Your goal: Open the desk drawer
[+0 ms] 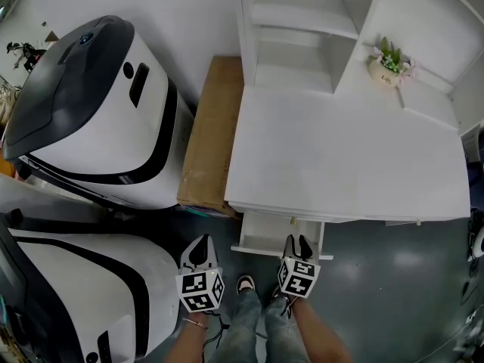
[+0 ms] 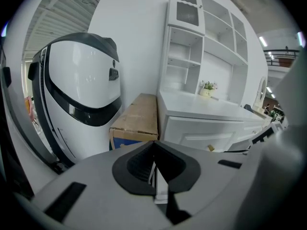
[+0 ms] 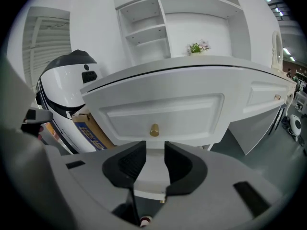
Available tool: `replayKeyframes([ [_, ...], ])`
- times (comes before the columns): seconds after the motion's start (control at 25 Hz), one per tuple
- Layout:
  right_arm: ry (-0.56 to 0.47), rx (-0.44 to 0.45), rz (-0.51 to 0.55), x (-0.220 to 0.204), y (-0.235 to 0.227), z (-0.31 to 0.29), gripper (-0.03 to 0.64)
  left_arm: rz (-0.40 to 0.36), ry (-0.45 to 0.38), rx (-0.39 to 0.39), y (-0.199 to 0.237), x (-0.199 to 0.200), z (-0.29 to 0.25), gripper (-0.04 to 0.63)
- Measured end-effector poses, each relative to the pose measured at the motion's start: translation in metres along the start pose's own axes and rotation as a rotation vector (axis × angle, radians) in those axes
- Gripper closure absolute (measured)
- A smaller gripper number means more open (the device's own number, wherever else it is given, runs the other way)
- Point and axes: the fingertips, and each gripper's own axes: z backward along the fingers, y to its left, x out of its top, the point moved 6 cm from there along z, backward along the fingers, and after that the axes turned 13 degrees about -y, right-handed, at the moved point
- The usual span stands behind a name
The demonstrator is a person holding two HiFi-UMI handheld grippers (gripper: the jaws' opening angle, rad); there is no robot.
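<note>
To the left of the left claw (image 2: pixel 154 152) stands a big white machine (image 2: pixel 84 78), and a cardboard box (image 2: pixel 138 116) lies ahead of that claw, against the side of the white table (image 2: pixel 206 107). The left claw is closed on nothing. Beside it, the right claw (image 3: pixel 152 159) has its jaws parted and empty. The drawer (image 3: pixel 158 116) sits partly out just ahead, its brass knob (image 3: pixel 154 130) just above the jaw tips. A potted plant (image 3: pixel 197 47) sits well beyond.
</note>
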Motion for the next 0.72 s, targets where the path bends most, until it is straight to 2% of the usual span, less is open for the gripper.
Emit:
replayKeyframes([
  [0.72,0.016,-0.044,0.009,0.018,0.008,-0.046,0.486,-0.002,0.026,-0.009,0.016,0.009,-0.034,0.577],
])
